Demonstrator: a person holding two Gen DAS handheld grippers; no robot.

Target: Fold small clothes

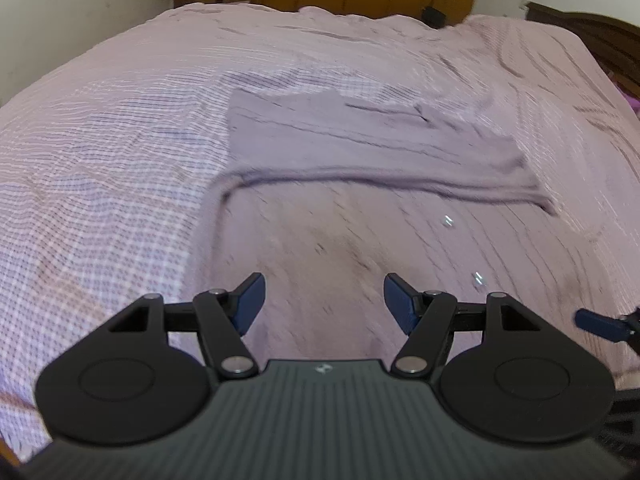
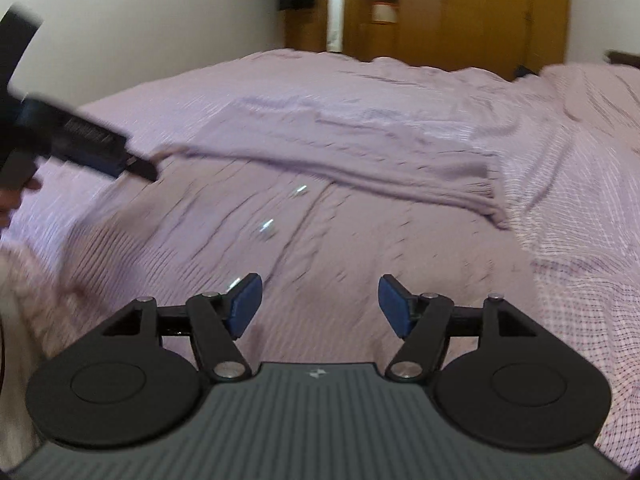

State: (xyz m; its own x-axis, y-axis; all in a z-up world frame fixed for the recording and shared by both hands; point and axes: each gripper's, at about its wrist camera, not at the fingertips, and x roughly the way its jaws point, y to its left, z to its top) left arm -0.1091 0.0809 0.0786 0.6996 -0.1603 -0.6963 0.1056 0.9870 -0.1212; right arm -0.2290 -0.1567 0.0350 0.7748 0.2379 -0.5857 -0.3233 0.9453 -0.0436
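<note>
A pale lilac ribbed knit garment (image 1: 360, 184) lies spread on the bed, its far part folded over toward me in a thick band (image 1: 380, 148). It also shows in the right wrist view (image 2: 340, 216), with small shiny buttons (image 2: 266, 227) on its near part. My left gripper (image 1: 323, 300) is open and empty just above the garment's near part. My right gripper (image 2: 320, 300) is open and empty above the same cloth. The left gripper's blurred body (image 2: 88, 144) shows in the right wrist view, at the left.
The bed has a pink-and-lilac checked sheet (image 1: 100, 168). Wooden wardrobes (image 2: 460, 8) and a white wall (image 2: 140, 20) stand beyond the bed. A dark headboard (image 1: 592, 36) is at the far right.
</note>
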